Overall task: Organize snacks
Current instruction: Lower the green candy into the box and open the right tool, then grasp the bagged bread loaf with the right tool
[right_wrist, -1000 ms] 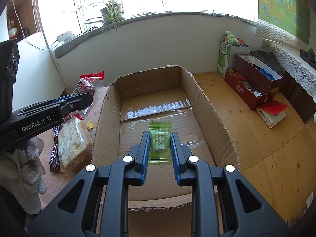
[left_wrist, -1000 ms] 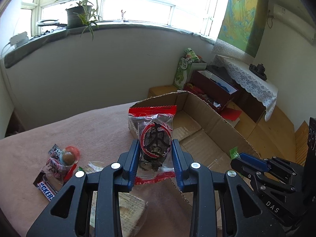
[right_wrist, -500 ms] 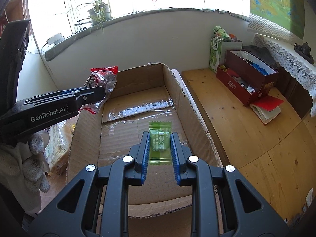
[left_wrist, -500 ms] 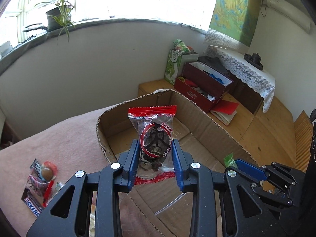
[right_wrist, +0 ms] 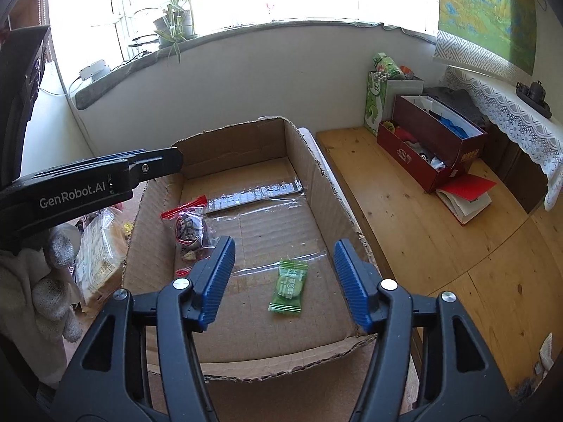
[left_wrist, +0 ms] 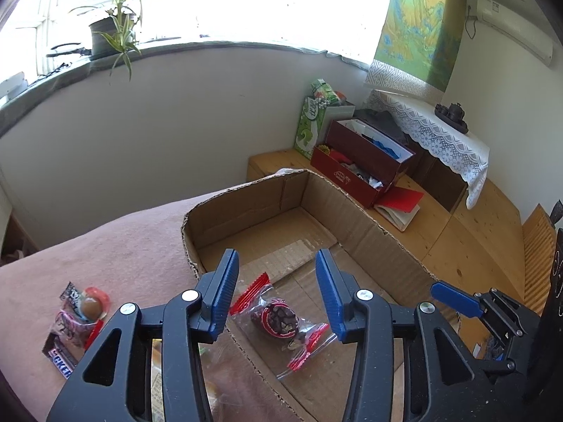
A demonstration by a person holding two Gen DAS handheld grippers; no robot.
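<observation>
A shallow open cardboard box (left_wrist: pixel 366 225) (right_wrist: pixel 316 172) sits on the brown cloth. A clear snack bag with red seals (left_wrist: pixel 281 320) (right_wrist: pixel 190 228) lies on the box floor near its left wall. A green snack packet (right_wrist: pixel 289 286) lies on the box floor nearer the front. My left gripper (left_wrist: pixel 276 288) is open and empty above the red-sealed bag. My right gripper (right_wrist: pixel 281 281) is open and empty above the green packet. The left gripper also shows in the right wrist view (right_wrist: pixel 155 165).
Loose snacks lie on the cloth left of the box: a Snickers bar (left_wrist: pixel 59 358), a small clear pack (left_wrist: pixel 84 309) and a wrapped bread pack (right_wrist: pixel 98 256). A wooden bench (right_wrist: pixel 422 232) with red boxes (right_wrist: pixel 432 140) stands right of the box.
Both grippers opened. The red-sealed bag dropped from the left gripper onto the box floor, and the green packet dropped from the right gripper onto the box floor.
</observation>
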